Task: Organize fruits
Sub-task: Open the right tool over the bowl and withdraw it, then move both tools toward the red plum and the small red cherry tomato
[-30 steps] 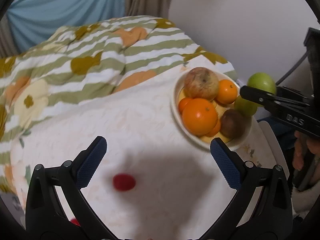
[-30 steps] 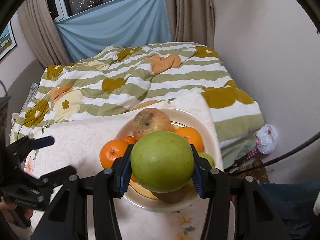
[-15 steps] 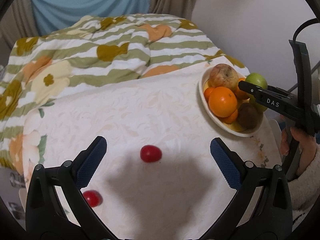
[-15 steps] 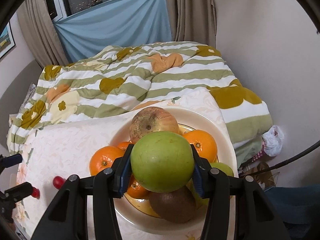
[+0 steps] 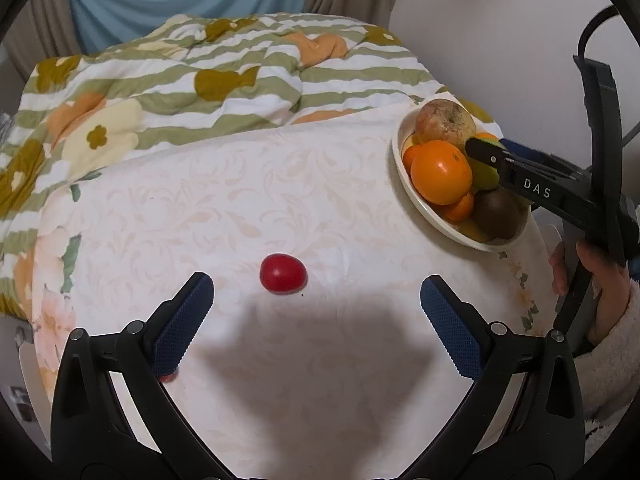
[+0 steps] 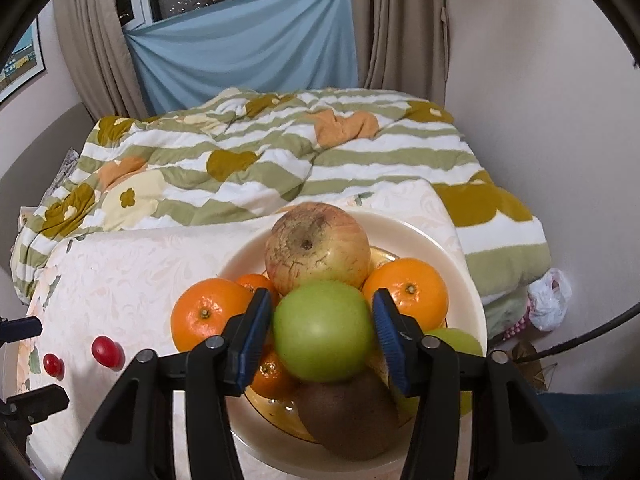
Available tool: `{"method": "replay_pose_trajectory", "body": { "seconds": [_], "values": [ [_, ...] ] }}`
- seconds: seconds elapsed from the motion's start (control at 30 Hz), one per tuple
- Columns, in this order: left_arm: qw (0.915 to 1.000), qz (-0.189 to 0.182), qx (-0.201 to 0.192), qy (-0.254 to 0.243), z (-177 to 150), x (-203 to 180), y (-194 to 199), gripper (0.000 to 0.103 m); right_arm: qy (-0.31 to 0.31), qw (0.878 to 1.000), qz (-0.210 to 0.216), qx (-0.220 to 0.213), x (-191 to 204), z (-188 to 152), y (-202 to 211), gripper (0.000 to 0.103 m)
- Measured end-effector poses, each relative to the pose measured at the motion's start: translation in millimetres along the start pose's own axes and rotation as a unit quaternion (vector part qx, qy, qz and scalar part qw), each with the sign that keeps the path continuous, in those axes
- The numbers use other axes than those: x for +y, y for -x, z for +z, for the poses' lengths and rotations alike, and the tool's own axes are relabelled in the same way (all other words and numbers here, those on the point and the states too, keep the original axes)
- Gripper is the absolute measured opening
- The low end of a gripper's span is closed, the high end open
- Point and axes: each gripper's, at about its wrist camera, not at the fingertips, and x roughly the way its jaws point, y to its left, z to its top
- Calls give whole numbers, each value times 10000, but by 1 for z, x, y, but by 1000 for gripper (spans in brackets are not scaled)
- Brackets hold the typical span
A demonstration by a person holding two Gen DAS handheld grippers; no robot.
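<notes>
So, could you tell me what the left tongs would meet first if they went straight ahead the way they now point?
Most likely the red cherry tomato, which lies on the tablecloth just ahead of the open left tongs, slightly left of their midline. Depth is hard to judge, so they might touch cloth first.

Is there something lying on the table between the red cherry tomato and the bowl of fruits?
No. In the left wrist view, only bare patterned tablecloth lies between the cherry tomato and the fruit bowl.

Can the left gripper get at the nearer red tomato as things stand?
Probably yes: the left gripper is open, and the red tomato lies on bare tablecloth just ahead, roughly centred between its fingers, with nothing between.
</notes>
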Motion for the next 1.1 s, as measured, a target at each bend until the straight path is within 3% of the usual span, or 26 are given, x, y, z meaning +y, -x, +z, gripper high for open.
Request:
{"method": "replay_pose_trajectory", "body": {
  "seconds": [0.07, 0.17, 0.5, 0.87, 1.1],
  "values": [
    [10000, 17, 1, 0, -1, 0, 0, 103, -5, 9999, 51, -99, 0, 0, 3, 78],
    [10000, 44, -18, 35, -3, -2, 3, 103, 44, 9998, 62, -188, 1, -1, 7, 94],
    [9995, 251, -200, 38, -8, -16, 21, 103, 259, 9993, 119, -261, -2, -4, 25, 94],
    [9957, 445, -769, 253, -20, -27, 77, 103, 484, 9979, 266, -334, -2, 3, 88, 95],
    [9883, 854, -1124, 576, -43, -12, 123, 103, 619, 9958, 563, -368, 13, 5, 122, 95]
  ]
}}
